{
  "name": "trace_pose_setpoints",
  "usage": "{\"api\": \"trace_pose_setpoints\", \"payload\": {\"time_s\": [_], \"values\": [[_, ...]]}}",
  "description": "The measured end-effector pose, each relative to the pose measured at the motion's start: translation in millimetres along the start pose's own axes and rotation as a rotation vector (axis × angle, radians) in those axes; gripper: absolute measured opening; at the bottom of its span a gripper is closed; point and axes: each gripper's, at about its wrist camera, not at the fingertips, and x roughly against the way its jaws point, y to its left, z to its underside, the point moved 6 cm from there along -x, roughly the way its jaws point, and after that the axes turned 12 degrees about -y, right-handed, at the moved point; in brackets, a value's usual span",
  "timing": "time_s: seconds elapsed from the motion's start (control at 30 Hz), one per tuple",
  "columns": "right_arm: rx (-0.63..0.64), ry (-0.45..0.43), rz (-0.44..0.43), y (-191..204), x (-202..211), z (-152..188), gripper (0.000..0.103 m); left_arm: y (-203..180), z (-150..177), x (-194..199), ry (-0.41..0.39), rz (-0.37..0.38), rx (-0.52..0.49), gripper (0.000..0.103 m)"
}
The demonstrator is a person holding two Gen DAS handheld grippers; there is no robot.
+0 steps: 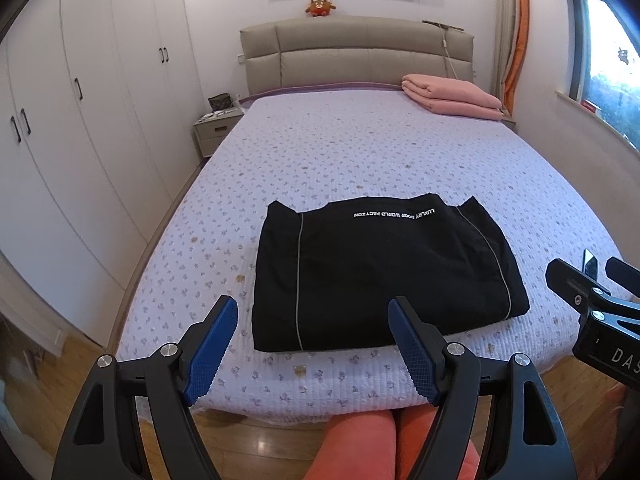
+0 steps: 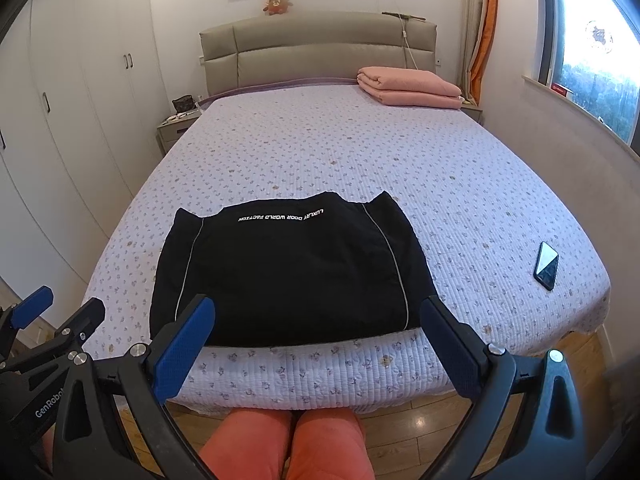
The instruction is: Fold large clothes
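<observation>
On the bed (image 1: 360, 152), close to the near edge, we see the black top (image 1: 384, 272) lying flat and already folded into a wide, neat block. Its long side runs left to right, along the bed's edge. The white words on it sit at the far side.

Going from left to right: our left gripper (image 1: 314, 320) hangs just above the near left part of the black top. Its blue jaws are spread wide and nothing is between them. Our right gripper (image 2: 318, 320) hangs over the near edge of the top as well, with its jaws spread wide and nothing in them. The top lies straight ahead of both and a little lower. Both look about as near, one for each near corner, we think.

Far off to the right, a phone (image 2: 546, 265) rests on the bed, well apart from the top
</observation>
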Motion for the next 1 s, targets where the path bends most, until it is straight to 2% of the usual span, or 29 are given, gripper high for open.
{"api": "trace_pose_setpoints", "payload": {"time_s": [0.77,1.0], "values": [[0.008,0.02,-0.017,4.7,-1.1,7.0,0.103,-2.0,-0.2,3.1,-0.014,-0.017,0.001,0.079],[0.01,0.023,-0.019,5.5,-2.2,8.7,0.103,-2.6,0.4,4.9,-0.032,-0.056,-0.013,0.079]]}}
